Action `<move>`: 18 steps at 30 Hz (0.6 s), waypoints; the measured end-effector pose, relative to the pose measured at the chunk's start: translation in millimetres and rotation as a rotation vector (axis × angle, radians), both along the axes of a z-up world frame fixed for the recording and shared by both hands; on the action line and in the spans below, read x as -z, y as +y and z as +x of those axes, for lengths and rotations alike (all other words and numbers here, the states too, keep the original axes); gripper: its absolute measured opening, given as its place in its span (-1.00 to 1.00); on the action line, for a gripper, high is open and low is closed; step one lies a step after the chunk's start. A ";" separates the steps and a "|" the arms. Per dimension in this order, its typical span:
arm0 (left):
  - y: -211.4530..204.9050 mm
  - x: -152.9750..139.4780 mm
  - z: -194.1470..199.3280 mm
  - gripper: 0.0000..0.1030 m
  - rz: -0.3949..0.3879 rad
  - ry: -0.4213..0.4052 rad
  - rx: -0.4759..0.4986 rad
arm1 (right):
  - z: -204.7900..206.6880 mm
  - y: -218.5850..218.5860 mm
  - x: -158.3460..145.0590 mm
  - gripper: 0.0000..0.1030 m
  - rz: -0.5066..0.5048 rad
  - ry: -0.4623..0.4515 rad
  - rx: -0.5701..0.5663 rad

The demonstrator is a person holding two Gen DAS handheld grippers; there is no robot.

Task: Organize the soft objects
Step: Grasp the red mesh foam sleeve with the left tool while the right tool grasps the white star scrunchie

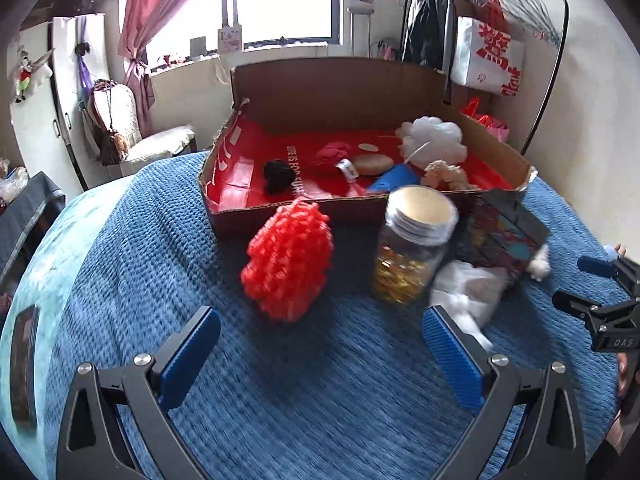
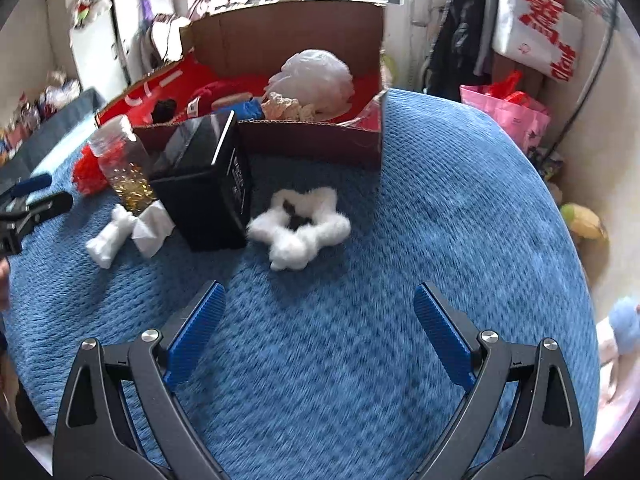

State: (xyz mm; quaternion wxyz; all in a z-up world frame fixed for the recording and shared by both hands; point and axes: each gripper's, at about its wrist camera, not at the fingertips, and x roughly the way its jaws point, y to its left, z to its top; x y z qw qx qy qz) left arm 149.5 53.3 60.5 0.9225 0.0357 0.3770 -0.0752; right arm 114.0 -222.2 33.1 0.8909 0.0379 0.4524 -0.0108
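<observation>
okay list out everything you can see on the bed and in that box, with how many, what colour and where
Open cardboard box: one, brown with red lining, far side of blue knitted blanket.
White mesh bath pouf: one, in box, right end.
Cream crocheted piece: one, in box, front of pouf.
Black fuzzy ball: one, in box, left.
Red mesh pouf: one, on blanket, before box.
Clear jar of yellow capsules: one, pale lid, beside red pouf.
Black rectangular tin: one, right of jar.
White crumpled tissue: one or two, by jar.
White fluffy scrunchie: one, right of tin.
Left gripper: open, empty.
Right gripper: open, empty.
</observation>
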 end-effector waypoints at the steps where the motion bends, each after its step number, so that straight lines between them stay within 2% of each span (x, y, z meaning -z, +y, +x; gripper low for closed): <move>1: 1.9 1.0 4.7 1.00 -0.005 0.011 0.005 | 7.2 -0.7 2.1 0.87 -0.012 0.013 -0.017; 4: 10.2 6.4 23.7 0.98 -0.026 0.056 0.020 | 21.2 -1.6 7.1 0.84 -0.021 0.032 -0.058; 7: 11.5 11.3 38.7 0.86 -0.031 0.092 0.058 | 33.1 -2.6 11.0 0.63 -0.029 0.041 -0.101; 8: 11.0 13.2 43.4 0.82 -0.037 0.104 0.077 | 36.1 -2.2 11.7 0.52 -0.026 0.044 -0.110; 9: 10.5 15.6 48.1 0.73 -0.045 0.120 0.091 | 38.8 -2.6 12.6 0.32 -0.022 0.047 -0.119; 10: 10.2 17.6 51.9 0.60 -0.049 0.130 0.096 | 41.5 -2.8 13.8 0.20 -0.015 0.048 -0.129; 11: 10.6 19.9 54.6 0.51 -0.052 0.133 0.098 | 44.6 -3.3 14.9 0.00 -0.005 0.045 -0.140; 12: 10.9 21.2 56.8 0.25 -0.051 0.129 0.100 | 46.3 -4.2 16.2 -0.12 0.010 0.044 -0.149; 13: 12.3 21.9 57.2 0.06 -0.048 0.124 0.092 | 47.0 -5.5 17.2 -0.15 0.032 0.044 -0.158; 16: 19.6 21.1 56.6 -0.03 -0.093 0.121 0.078 | 42.0 -8.1 12.8 -0.27 0.059 0.013 -0.157; 17: 20.5 20.7 56.1 -0.04 -0.098 0.119 0.075 | 40.3 -8.2 10.7 -0.52 0.065 0.002 -0.153; 18: 21.2 20.0 54.0 -0.06 -0.100 0.115 0.074 | 38.3 -8.8 8.8 -0.57 0.071 -0.005 -0.150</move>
